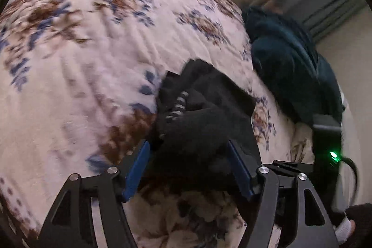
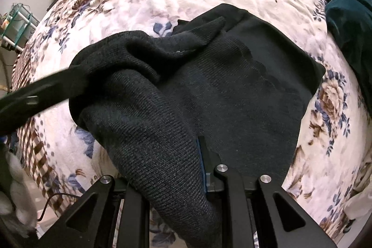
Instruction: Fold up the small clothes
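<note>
The left gripper has its fingers spread, black knit bunched between them over the bed. The right gripper has its fingers clamped on the knit's near edge; a teal cloth lies right of them.
</note>
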Demonstrator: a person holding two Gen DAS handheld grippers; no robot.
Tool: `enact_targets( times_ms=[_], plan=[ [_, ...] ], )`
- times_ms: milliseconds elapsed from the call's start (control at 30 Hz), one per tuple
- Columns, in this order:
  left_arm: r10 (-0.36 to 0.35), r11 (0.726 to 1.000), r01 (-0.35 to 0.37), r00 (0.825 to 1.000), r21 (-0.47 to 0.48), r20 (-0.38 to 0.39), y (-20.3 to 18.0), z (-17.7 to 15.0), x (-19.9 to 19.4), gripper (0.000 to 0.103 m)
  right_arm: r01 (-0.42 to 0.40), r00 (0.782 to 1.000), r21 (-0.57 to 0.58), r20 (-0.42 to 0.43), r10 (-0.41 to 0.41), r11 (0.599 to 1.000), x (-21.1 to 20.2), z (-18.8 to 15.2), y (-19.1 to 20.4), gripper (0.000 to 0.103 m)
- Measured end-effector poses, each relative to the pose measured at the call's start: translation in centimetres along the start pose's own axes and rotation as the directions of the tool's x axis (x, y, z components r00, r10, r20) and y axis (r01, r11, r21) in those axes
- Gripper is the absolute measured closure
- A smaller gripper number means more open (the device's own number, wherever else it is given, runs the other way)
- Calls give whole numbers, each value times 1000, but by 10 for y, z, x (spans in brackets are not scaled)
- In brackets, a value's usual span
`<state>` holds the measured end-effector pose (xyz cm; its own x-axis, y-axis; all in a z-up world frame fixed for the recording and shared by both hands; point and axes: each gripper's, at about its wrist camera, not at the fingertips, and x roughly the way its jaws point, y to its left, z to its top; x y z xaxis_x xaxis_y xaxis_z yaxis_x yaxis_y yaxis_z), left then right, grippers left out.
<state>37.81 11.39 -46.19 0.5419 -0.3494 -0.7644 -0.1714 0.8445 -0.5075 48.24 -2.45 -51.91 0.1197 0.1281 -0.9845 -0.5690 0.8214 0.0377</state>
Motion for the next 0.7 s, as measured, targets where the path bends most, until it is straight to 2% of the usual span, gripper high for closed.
enact_targets(
  times_ms=[33,133,233,300,367,433,500,567,600,667,700],
  plan=[
    [59,998,-59,998,9,2,1,1,6,37,5,1000,-7,4,-5,1000,0,-1,1,83],
    [85,990,-85,996,-111,-5,39,-4,9,35,19,1000,-36,13,-19,999,1,-7,6,83],
    [81,975,-96,993,-202,-83,76,-27,12,35,48,999,-110,15,-47,993,8,-19,22,83],
    [94,967,-123,986,-223,-136,86,-43,12,35,109,994,-207,13,-108,972,20,-33,40,82],
    [70,953,-114,984,-279,-163,97,-55,11,35,143,989,-262,4,-147,954,32,-46,49,75],
    [56,943,-113,981,-312,-186,103,-60,11,35,143,988,-297,-7,-152,944,40,-54,53,70],
    [29,946,-86,983,-313,-180,101,-59,9,35,122,991,-288,-12,-131,950,37,-56,49,66],
    [23,959,-72,984,-276,-177,91,-55,10,35,61,996,-268,-39,-75,962,29,-57,42,57],
    [25,965,-72,983,-254,-182,86,-52,12,36,23,998,-239,-55,-37,971,23,-57,37,56],
    [41,975,-81,981,-208,-187,78,-45,18,36,-99,992,-140,-89,88,985,6,-57,17,51],
    [48,980,-83,982,-182,-185,74,-41,20,36,-131,988,-85,-90,123,988,-1,-58,6,49]
  ],
)
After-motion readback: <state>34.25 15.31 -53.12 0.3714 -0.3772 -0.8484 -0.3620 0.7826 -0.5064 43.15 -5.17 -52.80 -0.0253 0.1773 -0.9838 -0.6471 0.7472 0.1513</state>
